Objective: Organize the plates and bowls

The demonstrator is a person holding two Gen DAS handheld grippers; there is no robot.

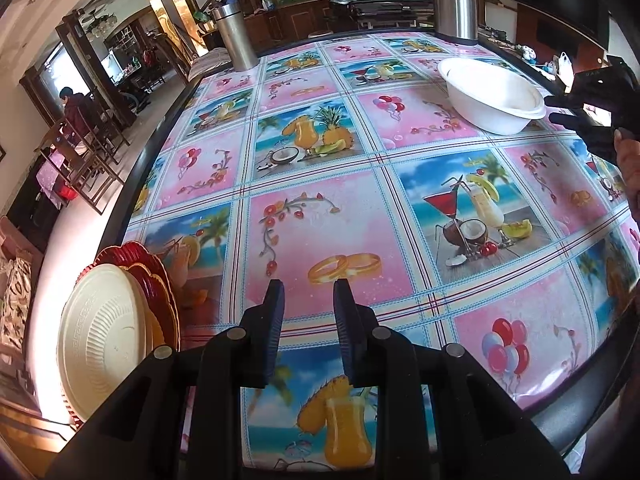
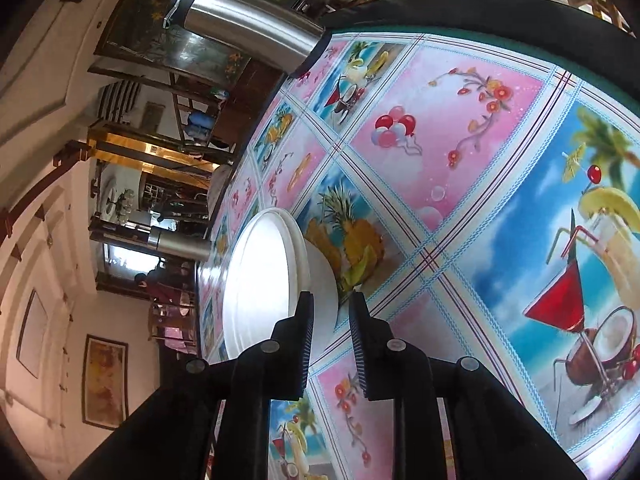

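White bowl (image 2: 276, 280) sits on patterned tablecloth (image 1: 344, 216), far right side, nothing in it. My right tongs (image 2: 331, 340) just beside its rim, jaws narrowly parted, gripping nothing. Plate stack (image 1: 116, 328) at near left table edge. My left tongs (image 1: 309, 332) hover narrow, empty, over cloth. Step, I judge: bowl set down; next calls for fetching another piece.

Patterned tablecloth (image 1: 360, 208), two steel flasks (image 1: 236, 36)

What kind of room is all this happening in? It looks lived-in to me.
Most likely a home's dining or living area. A large table carries a bright printed tablecloth, with steel thermos flasks and a white bowl on it. Dark wooden chairs and cabinets stand behind.
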